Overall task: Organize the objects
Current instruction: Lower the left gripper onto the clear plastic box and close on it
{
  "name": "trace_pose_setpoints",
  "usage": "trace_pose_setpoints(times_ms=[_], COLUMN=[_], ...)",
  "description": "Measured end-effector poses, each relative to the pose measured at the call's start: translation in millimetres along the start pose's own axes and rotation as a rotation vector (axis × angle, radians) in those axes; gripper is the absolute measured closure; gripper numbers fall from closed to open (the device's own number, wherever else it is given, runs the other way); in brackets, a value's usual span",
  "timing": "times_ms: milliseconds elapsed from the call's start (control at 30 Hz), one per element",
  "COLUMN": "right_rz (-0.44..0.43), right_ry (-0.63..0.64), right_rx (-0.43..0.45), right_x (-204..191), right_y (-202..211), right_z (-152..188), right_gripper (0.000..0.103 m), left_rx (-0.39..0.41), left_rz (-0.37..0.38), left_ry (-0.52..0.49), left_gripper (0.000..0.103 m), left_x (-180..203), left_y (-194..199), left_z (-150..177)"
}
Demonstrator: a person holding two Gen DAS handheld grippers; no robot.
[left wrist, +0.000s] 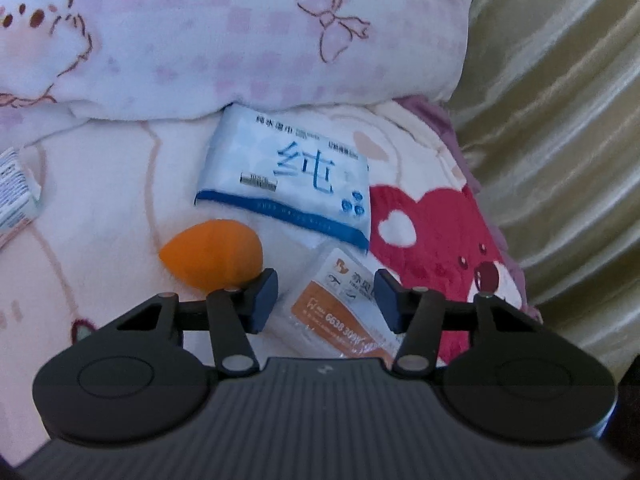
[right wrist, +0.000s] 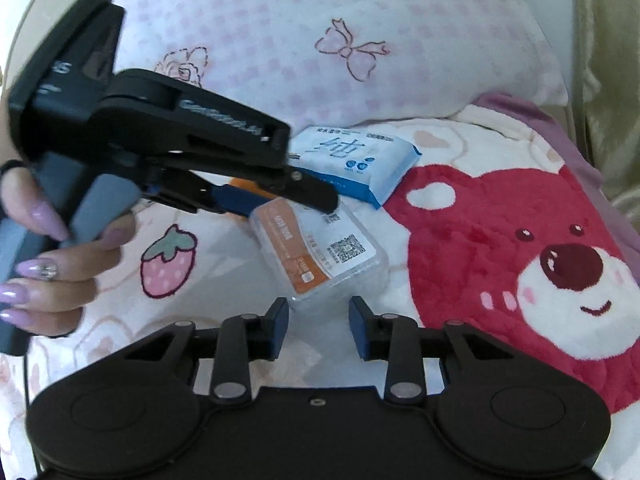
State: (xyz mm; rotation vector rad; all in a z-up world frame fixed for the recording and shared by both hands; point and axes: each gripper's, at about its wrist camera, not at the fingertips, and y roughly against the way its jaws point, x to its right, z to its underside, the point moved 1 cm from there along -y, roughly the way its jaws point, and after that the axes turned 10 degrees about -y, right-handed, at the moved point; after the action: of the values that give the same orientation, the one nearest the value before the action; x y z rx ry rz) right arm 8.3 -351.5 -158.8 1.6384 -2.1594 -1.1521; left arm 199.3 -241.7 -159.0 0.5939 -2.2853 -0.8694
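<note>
Clear box (right wrist: 320,252) lay on blanket (right wrist: 500,216), at 12 o'clock off right gripper (right wrist: 318,326), long axis toward 11 o'clock. Right jaws narrowed, empty. Left gripper (left wrist: 326,300) nearer, jaws straddling box, part-open, not pressing.

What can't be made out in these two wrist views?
Orange sponge: right wrist view, mostly hidden behind the left gripper.
White package: left wrist view, cut off by the left edge; print blurred.
Clear box: left wrist view, near end hidden under the gripper; contact with fingers unclear.
</note>
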Motion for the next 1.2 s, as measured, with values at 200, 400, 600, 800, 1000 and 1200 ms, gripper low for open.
trace_pose_setpoints(times_ms=[200,400,600,800,1000,1200], right_rz=[-0.049,-0.032,-0.084,-0.104,-0.089,-0.065], right_ry=[-0.006,0.052,-0.008,-0.01,0.024,0.062], right_rx=[-0.021,-0.011,-0.02,-0.024,-0.05,-0.06], right_x=[0,-10,-1,-4,-3,-9], right_y=[15,21,23,18,1,-9], right_z=[0,3,0,3,3,4], right_gripper=[0.052,0.039,0.028,0.021,0.013,0.007], left_rx=[-0.055,-0.11,-0.167,-0.143,-0.116,-0.083], left_rz=[-0.01,0.049,0.131,0.036,0.008,-0.035], left_ry=[-0.007,0.12,0.256,0.205,0.227,0.204], left_gripper=[0.051,0.052,0.048,0.048,0.045,0.045], left_x=[7,-3,-13,-7,-5,5], left_y=[12,22,26,21,13,14], left_z=[15,34,43,35,40,45])
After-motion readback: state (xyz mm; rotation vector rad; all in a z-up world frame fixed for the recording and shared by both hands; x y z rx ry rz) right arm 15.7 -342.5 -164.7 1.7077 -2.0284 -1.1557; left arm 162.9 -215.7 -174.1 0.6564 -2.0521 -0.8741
